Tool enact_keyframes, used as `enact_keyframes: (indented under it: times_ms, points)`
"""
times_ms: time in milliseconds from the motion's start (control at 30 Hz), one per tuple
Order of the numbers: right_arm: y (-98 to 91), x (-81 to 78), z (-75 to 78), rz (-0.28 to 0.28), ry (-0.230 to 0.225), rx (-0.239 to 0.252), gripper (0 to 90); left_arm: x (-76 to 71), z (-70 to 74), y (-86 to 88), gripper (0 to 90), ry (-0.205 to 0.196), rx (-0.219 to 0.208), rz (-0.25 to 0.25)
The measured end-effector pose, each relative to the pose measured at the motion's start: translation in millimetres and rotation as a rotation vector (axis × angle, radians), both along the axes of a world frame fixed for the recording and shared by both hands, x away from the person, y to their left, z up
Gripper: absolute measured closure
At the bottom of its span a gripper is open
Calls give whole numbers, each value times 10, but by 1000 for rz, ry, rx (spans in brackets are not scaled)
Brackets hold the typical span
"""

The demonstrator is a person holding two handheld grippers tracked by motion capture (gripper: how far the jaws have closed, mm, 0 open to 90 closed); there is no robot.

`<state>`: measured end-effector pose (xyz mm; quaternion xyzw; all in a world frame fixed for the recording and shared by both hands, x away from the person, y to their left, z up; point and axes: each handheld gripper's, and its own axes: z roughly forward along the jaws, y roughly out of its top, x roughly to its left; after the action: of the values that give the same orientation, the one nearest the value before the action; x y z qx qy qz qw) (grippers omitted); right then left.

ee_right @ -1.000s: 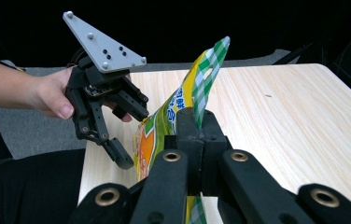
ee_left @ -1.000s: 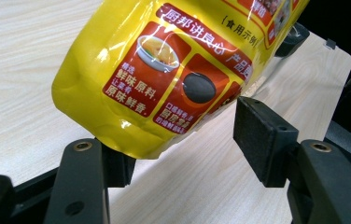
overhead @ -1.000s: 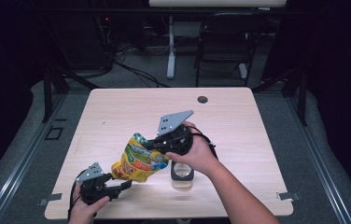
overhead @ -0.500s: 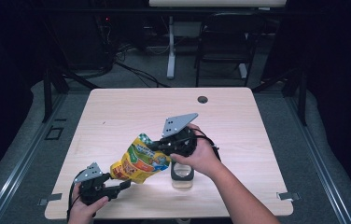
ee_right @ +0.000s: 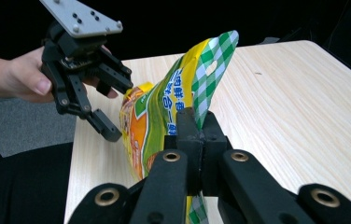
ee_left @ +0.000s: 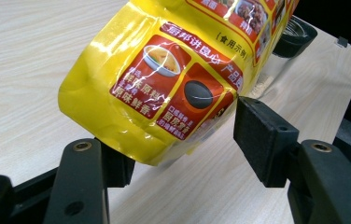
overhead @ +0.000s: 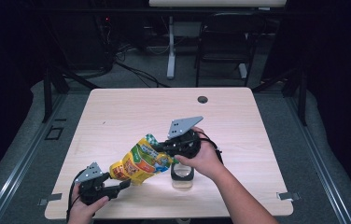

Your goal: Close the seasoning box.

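Pouch is up off the table, hanging at a slant near the front edge, with its green-checked top higher on the right and its yellow bottom lower on the left. Right gripper is clamped tight on that top seam; in the right gripper view the jaws are pinched shut with the checked strip sticking out past them. Left gripper is spread wide at the bottom corner of the pouch, one pad touching or nearly touching the foil and the other standing clear of it, so it isn't gripping anything yet.

A jar with a black rim stands just under the person's right hand, so this looks like setting up a pour or a tear.

To do this bit well, the left one probably wants to close on the flat bottom seam, not the puffy belly, since slick foil would likely squirm out otherwise. Right should hold the top firm so the bag doesn't swing. Keeping the pouch close to the jar while the second grip lands would save fiddling afterwards. Squeezing too hard mid-bag could burst or crumple whatever's inside.
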<state>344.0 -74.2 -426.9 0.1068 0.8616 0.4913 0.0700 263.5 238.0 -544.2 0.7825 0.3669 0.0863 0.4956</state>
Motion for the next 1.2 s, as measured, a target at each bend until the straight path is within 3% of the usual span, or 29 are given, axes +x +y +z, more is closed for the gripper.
enact_keyframes:
  times_ms: [433,533,567,933,1067,1200]
  points:
    - [-92,-21,-147,-10,25,-6,900,-11,37,80,423,-9,-18,21]
    - [-118,-38,-177,-18,26,-11,900,-7,48,112,418,-3,-94,44]
    - [-122,-48,-190,-19,34,-6,900,-4,59,128,415,-9,-97,45]
    - [-177,-55,-260,-36,42,-2,900,-1,130,112,419,-24,-95,48]
    - [-203,-38,-255,-49,43,8,900,4,168,76,423,-46,-77,65]
    - [-230,-34,-269,-60,37,7,897,3,199,59,431,-55,-53,51]
